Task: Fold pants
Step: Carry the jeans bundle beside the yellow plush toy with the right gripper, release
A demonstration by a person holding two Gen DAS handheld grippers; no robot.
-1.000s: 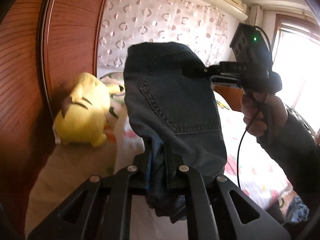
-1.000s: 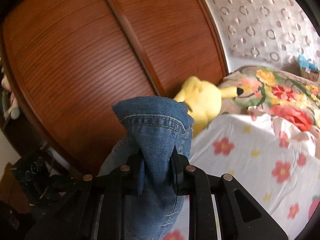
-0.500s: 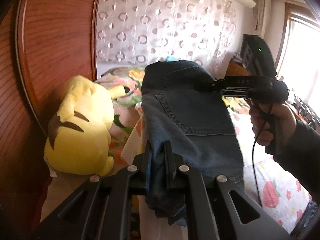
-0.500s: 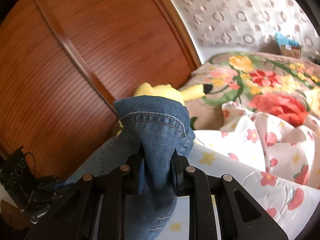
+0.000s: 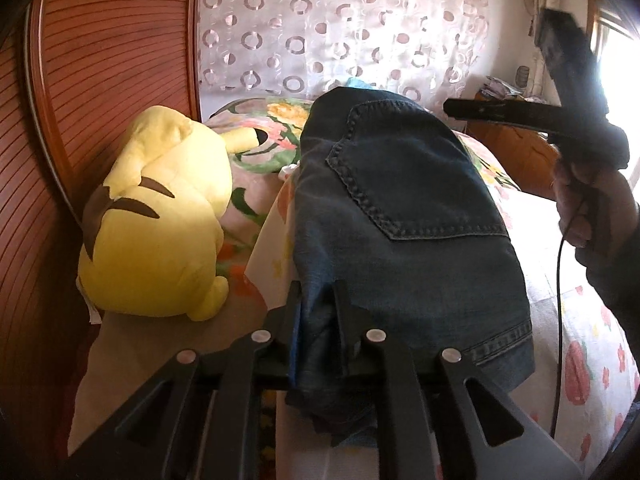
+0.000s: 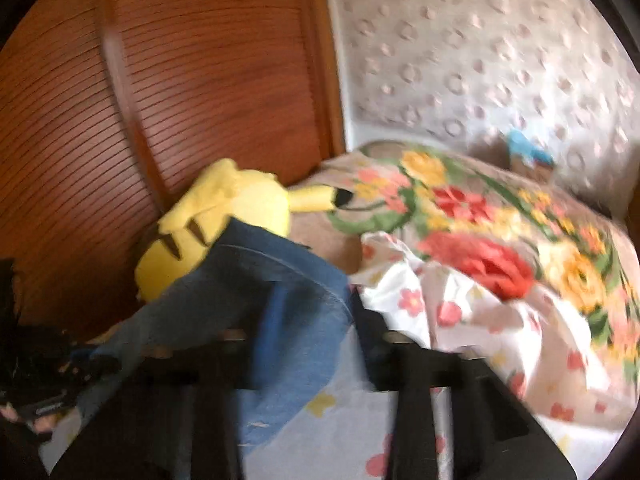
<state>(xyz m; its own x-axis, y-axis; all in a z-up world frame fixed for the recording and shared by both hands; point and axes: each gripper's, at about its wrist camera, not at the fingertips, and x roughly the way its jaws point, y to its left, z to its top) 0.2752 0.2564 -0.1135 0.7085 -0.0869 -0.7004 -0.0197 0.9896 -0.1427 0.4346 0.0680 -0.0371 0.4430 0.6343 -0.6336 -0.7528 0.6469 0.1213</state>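
Both grippers, left (image 5: 318, 306) and right (image 6: 308, 332), pinch denim of the jeans (image 5: 404, 216), left's jaws just easing wider, the cloth spanning 9 to 3 between them above the bed (image 5: 576, 320), yellow plush (image 5: 160, 216) at 10.

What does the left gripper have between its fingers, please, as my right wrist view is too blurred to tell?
Observer: Bunched denim of the jeans sits between the fingers of the left gripper, whose jaws have just been opening.
Operator: Thank you. Which face of the jeans is showing?
Observer: The face with a stitched back pocket.
Operator: And what is holding the right gripper?
Observer: A hand holds the right gripper by its handle, and a black cable hangs down from it.
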